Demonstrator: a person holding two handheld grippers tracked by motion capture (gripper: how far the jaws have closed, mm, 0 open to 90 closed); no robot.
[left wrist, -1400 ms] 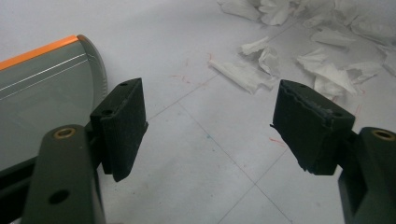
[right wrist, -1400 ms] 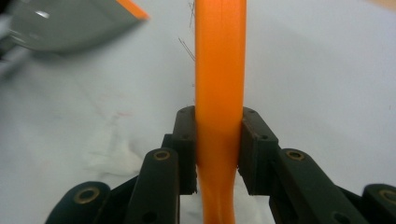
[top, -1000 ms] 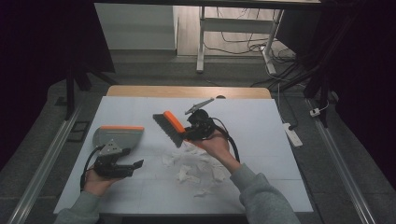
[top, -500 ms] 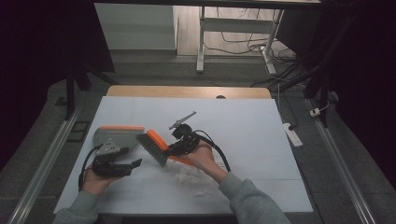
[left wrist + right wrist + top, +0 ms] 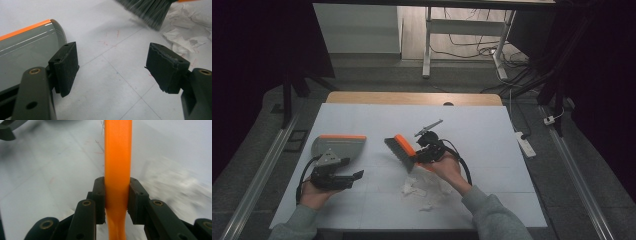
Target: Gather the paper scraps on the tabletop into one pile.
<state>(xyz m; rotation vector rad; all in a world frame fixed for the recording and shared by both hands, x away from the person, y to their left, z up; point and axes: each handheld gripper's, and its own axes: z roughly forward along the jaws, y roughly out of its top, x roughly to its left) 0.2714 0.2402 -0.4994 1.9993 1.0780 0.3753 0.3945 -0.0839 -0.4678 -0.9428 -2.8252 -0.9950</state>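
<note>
A brush with an orange handle [image 5: 404,144] and grey bristles [image 5: 396,152] is tilted just above the white table top [image 5: 492,135]. My right gripper [image 5: 421,155] is shut on it, and in the right gripper view both pads of the gripper [image 5: 117,187] press the orange handle [image 5: 117,157]. Crumpled paper scraps [image 5: 417,190] lie just in front of the brush. A grey dustpan with an orange edge [image 5: 339,146] lies at the left. My left gripper [image 5: 356,175] rests open beside it, with bare table between its jaws [image 5: 112,57] and the dustpan [image 5: 25,47] next to the left jaw.
The bristles [image 5: 147,11] and paper scraps [image 5: 187,37] sit ahead of the left gripper. A wooden strip [image 5: 412,98] borders the table's far edge. A power strip [image 5: 525,144] lies on the floor at the right, and a metal rail [image 5: 262,170] runs along the left.
My right hand has brought the brush down and nearer, swinging it left toward the dustpan and then a little back right by the paper scraps. The left hand has stayed still.
</note>
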